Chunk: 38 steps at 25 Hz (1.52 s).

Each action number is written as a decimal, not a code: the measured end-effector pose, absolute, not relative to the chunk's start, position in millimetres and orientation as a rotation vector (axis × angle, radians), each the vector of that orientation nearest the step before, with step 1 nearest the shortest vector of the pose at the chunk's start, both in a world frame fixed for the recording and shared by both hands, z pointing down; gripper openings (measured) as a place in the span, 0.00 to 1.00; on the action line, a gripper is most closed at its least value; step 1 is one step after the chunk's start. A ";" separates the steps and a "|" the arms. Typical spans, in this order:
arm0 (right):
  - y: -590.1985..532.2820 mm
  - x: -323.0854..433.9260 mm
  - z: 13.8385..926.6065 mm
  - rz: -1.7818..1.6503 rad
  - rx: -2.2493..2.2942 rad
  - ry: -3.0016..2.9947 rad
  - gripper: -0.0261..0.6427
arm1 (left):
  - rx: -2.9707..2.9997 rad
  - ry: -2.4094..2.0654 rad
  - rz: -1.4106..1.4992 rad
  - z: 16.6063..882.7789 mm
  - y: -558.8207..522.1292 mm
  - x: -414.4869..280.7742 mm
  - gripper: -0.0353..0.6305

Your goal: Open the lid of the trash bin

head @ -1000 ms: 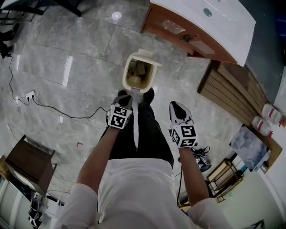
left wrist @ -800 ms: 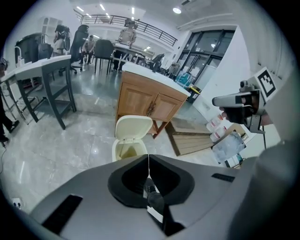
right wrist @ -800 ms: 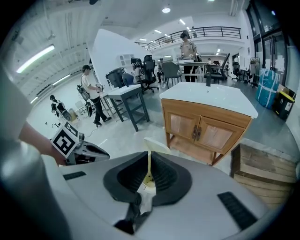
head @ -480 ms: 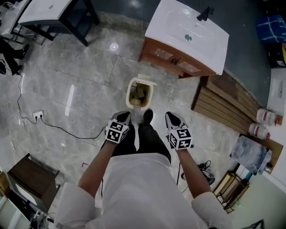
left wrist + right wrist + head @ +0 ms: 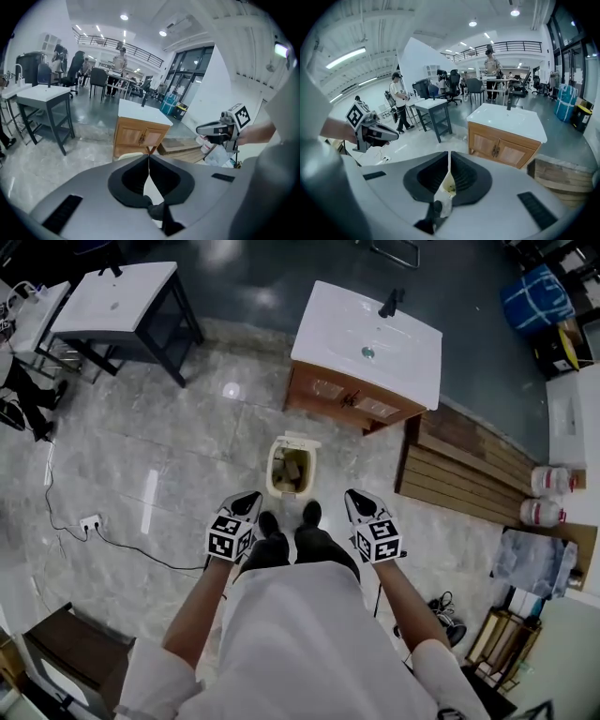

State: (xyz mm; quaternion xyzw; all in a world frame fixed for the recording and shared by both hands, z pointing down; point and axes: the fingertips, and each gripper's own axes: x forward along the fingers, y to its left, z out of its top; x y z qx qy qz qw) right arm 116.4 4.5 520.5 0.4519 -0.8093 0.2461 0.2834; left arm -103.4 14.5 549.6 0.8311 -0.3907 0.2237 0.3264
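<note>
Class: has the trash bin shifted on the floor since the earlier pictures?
No. The trash bin keeps its spot before the sink cabinet's near corner; only the view widened.

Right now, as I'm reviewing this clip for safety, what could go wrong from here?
1. The trash bin has its lid standing open, apparently only because a shoe sits at its base. Lifting that foot would likely drop it shut.
2. A cable runs across the floor from a power strip toward the person's left side. A step back could snag it.
3. The left gripper and right gripper are both shut, so neither is ready to catch the lid.
</note>
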 end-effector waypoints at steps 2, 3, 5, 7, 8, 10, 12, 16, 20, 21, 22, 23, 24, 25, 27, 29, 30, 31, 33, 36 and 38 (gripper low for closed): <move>2.1 118.0 506.9 0.633 1.222 -2.181 0.10 | 2.198 -1.045 0.559 531.3 11.4 -107.1 0.08; 0.3 119.1 499.7 0.619 1.227 -2.190 0.10 | 2.211 -1.055 0.545 522.2 9.7 -107.9 0.08; -3.6 121.7 484.8 0.586 1.231 -2.211 0.10 | 2.236 -1.074 0.522 504.8 7.1 -107.7 0.08; -7.5 124.4 469.9 0.547 1.228 -2.238 0.10 | 2.257 -1.093 0.505 489.8 5.7 -106.2 0.08; -9.4 125.4 462.4 0.527 1.222 -2.252 0.10 | 2.265 -1.104 0.497 483.0 5.2 -105.6 0.08; -12.5 126.8 447.2 0.483 1.205 -2.281 0.10 | 2.279 -1.128 0.477 469.3 4.4 -104.7 0.08; -15.3 129.2 431.7 0.436 1.190 -2.309 0.10 | 2.290 -1.157 0.461 455.3 4.1 -104.1 0.08; -22.0 140.8 403.8 0.387 1.194 -2.368 0.10 | 2.301 -1.226 0.419 429.0 4.2 -101.6 0.08; -30.9 151.9 386.0 0.362 1.187 -2.415 0.10 | 2.306 -1.314 0.349 399.5 1.8 -101.8 0.08; -32.5 153.8 382.9 0.349 1.179 -2.424 0.10 | 2.309 -1.336 0.332 392.7 1.5 -102.2 0.08; -33.7 155.5 379.9 0.333 1.170 -2.433 0.10 | 2.313 -1.356 0.316 386.3 1.4 -102.7 0.08; -34.6 156.9 376.9 0.315 1.162 -2.441 0.10 | 2.319 -1.375 0.303 380.5 1.4 -103.2 0.08; -35.3 158.2 373.6 0.296 1.154 -2.449 0.10 | 2.326 -1.394 0.294 375.4 1.5 -103.8 0.08; -35.5 159.1 370.4 0.280 1.145 -2.458 0.10 | 2.333 -1.411 0.289 371.3 1.9 -104.2 0.08; -34.1 160.5 364.4 0.257 1.128 -2.478 0.10 | 2.343 -1.436 0.286 365.7 3.3 -104.7 0.08; -33.7 161.5 359.2 0.235 1.114 -2.496 0.10 | 2.343 -1.454 0.274 361.0 3.9 -105.3 0.08; -34.0 162.3 357.3 0.226 1.110 -2.502 0.10 | 2.341 -1.463 0.265 358.7 4.1 -105.7 0.08; -34.1 163.5 356.0 0.220 1.108 -2.508 0.10 | 2.339 -1.471 0.256 356.6 4.5 -105.9 0.08; -34.6 166.5 354.5 0.216 1.109 -2.516 0.10 | 2.339 -1.486 0.246 353.0 4.3 -105.5 0.08; -35.4 170.7 353.7 0.214 1.104 -2.521 0.09 | 2.341 -1.502 0.240 348.1 2.8 -103.5 0.08; -36.5 171.3 353.4 0.212 1.099 -2.525 0.09 | 2.343 -1.508 0.239 346.0 2.0 -102.4 0.08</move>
